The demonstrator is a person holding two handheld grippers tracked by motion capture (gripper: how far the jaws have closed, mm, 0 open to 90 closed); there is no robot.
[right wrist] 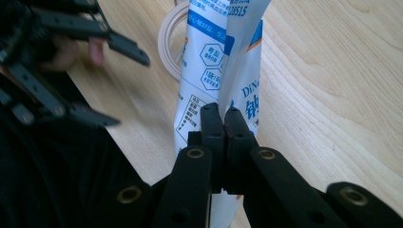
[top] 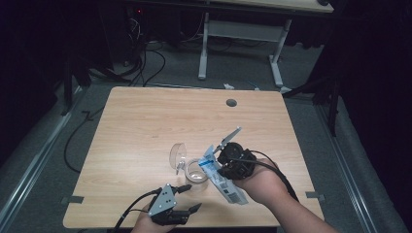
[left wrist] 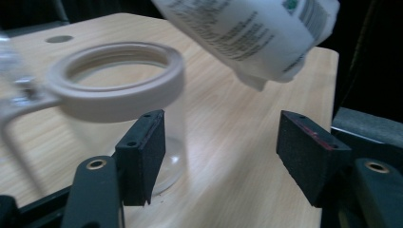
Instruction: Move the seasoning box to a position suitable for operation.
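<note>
The high view looks forward and down from above the near edge of the bench (top: 145, 126), which sits mid-frame. The left gripper view rides low and close, facing across the bench top at a clear jar (left wrist: 119, 90) in its left half. The right gripper view looks steeply down — very near — along a white pouch (right wrist: 209, 61). All three share jar and pouch.

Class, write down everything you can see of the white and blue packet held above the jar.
The packet is a soft white pouch, plastic by the look of it, with blue bands, printed text and a barcode near its lower end. It hangs tilted, its upper end over the clear jar. The right gripper has its jaws shut on a flat fold of it. Nothing else touches it.
</note>
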